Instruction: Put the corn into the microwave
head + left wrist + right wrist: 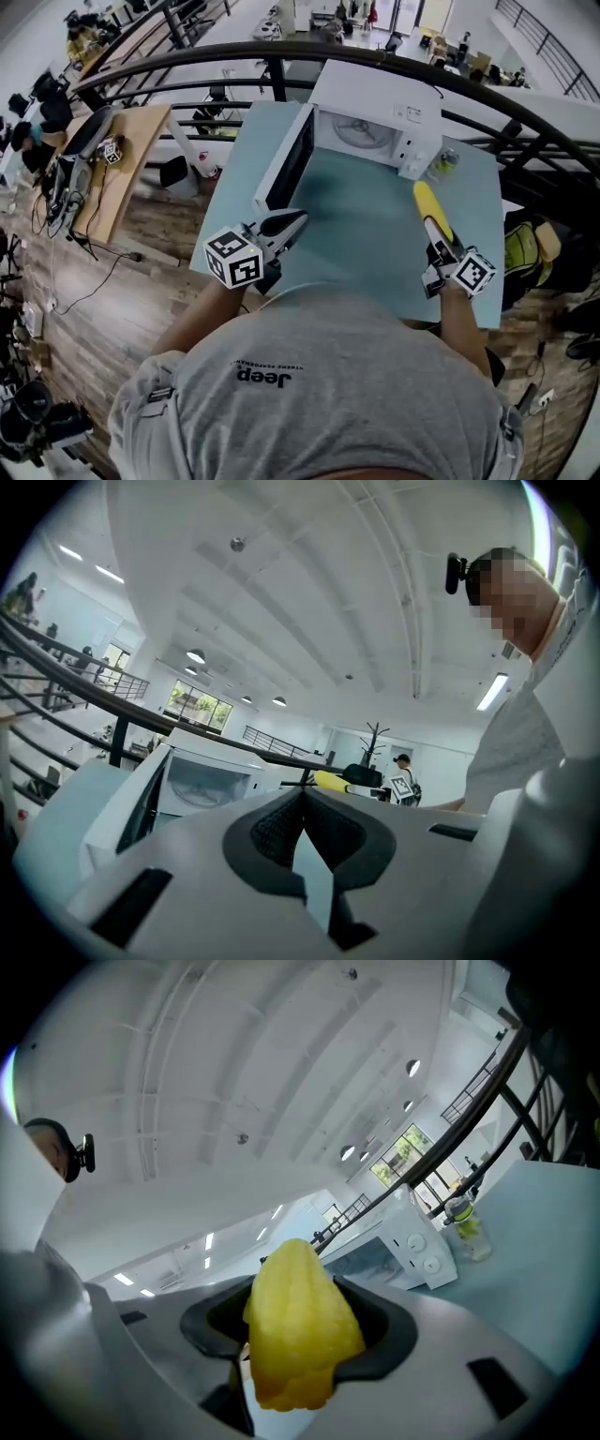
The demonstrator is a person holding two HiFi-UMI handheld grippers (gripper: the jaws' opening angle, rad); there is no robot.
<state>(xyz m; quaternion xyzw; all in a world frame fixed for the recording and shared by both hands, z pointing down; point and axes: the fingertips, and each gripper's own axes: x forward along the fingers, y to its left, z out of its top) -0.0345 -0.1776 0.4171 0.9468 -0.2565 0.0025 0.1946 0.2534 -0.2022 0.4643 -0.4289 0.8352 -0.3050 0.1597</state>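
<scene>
- One corn cob point(429, 206), yellow, is clamped by its near end in the right gripper point(439, 240). The rest of it sticks out ahead of the jaws, toward the microwave.
- In the right gripper view the corn cob point(300, 1326) fills the gap between the two jaws, which stand wide and press on it from both sides.
- The cob is in the air over the right part of the table, in front of the microwave's control panel and outside the oven.
- One white microwave point(375, 112) stands at the far edge of the table. Its single door point(286, 164) is swung wide open to the left, and one glass turntable point(361, 131) shows inside.
- Two round knobs point(427, 1241) sit one above the other on its panel.
- One small clear bottle point(443, 164) with greenish contents stands just beside the microwave's right side.
- The left gripper point(298, 221) is near the lower end of the open door. Its two jaws are brought together with nothing between them, tips meeting in the left gripper view point(302, 795).
- Each gripper carries one marker cube, so two are in the person's hands.
- One light blue table point(366, 244) bears all of this.
- The person point(319, 384) wears a grey T-shirt.
- One wooden desk point(131, 159) stands to the left on the wood floor, with a third marker cube point(111, 150) on it.
- One yellow-green backpack point(525, 248) lies to the right of the table.
</scene>
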